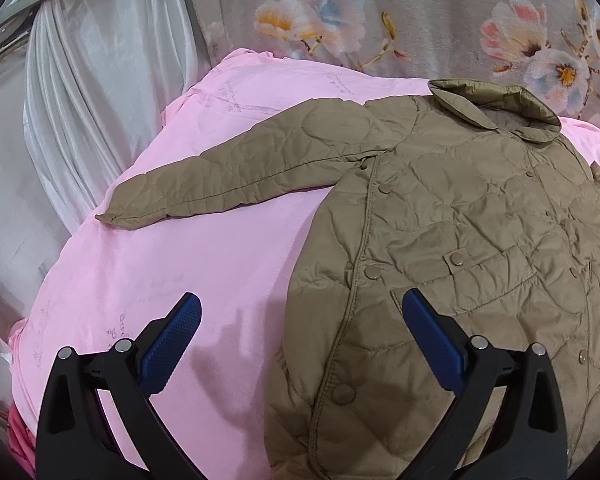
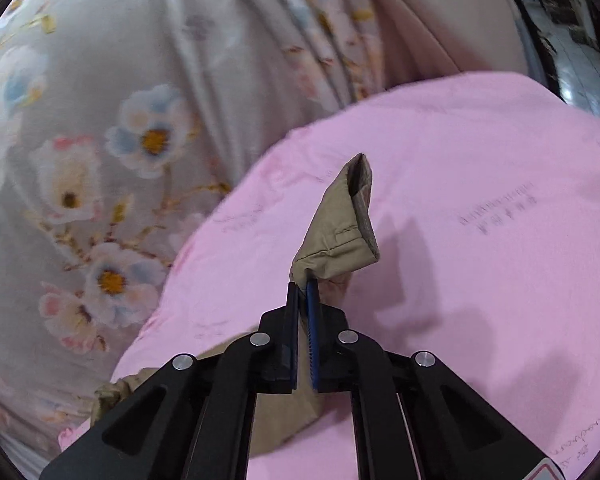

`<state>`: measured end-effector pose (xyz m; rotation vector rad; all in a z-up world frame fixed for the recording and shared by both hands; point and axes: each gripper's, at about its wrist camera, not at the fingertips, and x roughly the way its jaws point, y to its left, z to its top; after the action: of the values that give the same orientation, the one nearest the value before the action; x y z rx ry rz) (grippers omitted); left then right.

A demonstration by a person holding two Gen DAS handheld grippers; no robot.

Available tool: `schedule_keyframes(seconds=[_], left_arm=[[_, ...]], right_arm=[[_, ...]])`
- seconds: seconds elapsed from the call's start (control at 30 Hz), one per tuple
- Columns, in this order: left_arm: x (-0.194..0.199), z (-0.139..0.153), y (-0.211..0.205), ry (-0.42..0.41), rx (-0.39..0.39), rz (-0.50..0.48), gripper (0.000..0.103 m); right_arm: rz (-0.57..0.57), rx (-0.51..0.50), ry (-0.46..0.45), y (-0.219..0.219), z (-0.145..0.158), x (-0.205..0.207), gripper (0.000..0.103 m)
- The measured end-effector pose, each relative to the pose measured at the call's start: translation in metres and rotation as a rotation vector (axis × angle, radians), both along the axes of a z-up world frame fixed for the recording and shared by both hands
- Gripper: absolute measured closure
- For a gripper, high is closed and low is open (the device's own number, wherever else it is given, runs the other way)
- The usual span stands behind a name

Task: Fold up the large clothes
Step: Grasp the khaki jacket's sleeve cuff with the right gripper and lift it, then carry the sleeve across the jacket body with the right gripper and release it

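An olive quilted jacket (image 1: 460, 220) lies front up on a pink sheet (image 1: 204, 264), collar at the far side, one sleeve (image 1: 228, 176) stretched out flat to the left. My left gripper (image 1: 300, 320) is open and empty, hovering over the jacket's left front edge near its hem. In the right wrist view my right gripper (image 2: 303, 284) is shut on the cuff of the other sleeve (image 2: 340, 228) and holds it lifted above the pink sheet (image 2: 480, 280); the cuff's open end points up.
A grey floral curtain (image 1: 420, 16) hangs behind the bed and also shows in the right wrist view (image 2: 100, 140). White drapes (image 1: 100, 92) hang at the left. The pink sheet's edge drops off at the left.
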<state>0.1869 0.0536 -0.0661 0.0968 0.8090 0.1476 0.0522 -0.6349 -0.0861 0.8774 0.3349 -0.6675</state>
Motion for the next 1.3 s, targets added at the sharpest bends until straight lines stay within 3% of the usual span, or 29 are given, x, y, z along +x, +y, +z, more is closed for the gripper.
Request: schedule_keyframes(seconds=[0.13, 0.3, 0.47, 0.67, 0.9, 0.97, 1.03, 1.1, 1.13, 1.17, 1.3], left_arm=[[-0.003, 0.002, 0.002, -0.008, -0.012, -0.004, 0.005], [-0.007, 0.004, 0.006, -0.008, -0.018, 0.0, 0.005], [-0.012, 0.003, 0.013, -0.005, -0.024, 0.012, 0.005], [-0.017, -0.003, 0.024, 0.014, -0.033, 0.026, 0.005], [-0.017, -0.008, 0.035, 0.032, -0.059, 0.039, 0.005], [-0.016, -0.008, 0.038, 0.036, -0.077, 0.038, 0.005], [-0.015, -0.008, 0.039, 0.037, -0.09, 0.031, 0.005], [-0.013, -0.007, 0.037, 0.034, -0.1, 0.02, 0.005], [-0.011, -0.006, 0.037, 0.032, -0.114, 0.013, 0.005], [-0.009, -0.004, 0.037, 0.031, -0.127, 0.008, 0.005], [0.007, 0.006, 0.033, 0.033, -0.259, -0.043, 0.005]], right_arm=[[0.155, -0.117, -0.073, 0.048, 0.061, 0.032, 0.098], [0.427, -0.263, -0.114, 0.149, 0.128, 0.089, 0.098], [0.691, -0.348, -0.142, 0.258, 0.159, 0.137, 0.098], [0.894, -0.385, -0.112, 0.354, 0.145, 0.172, 0.098], [1.059, -0.35, -0.025, 0.433, 0.09, 0.212, 0.098], [1.094, -0.326, 0.005, 0.451, 0.071, 0.22, 0.091], [1.131, -0.271, 0.004, 0.461, 0.056, 0.223, 0.091], [1.149, -0.237, -0.013, 0.466, 0.05, 0.219, 0.082], [1.145, -0.234, -0.029, 0.465, 0.05, 0.215, 0.071], [1.128, -0.234, -0.049, 0.46, 0.052, 0.209, 0.064], [1.022, -0.188, -0.094, 0.421, 0.054, 0.187, 0.057]])
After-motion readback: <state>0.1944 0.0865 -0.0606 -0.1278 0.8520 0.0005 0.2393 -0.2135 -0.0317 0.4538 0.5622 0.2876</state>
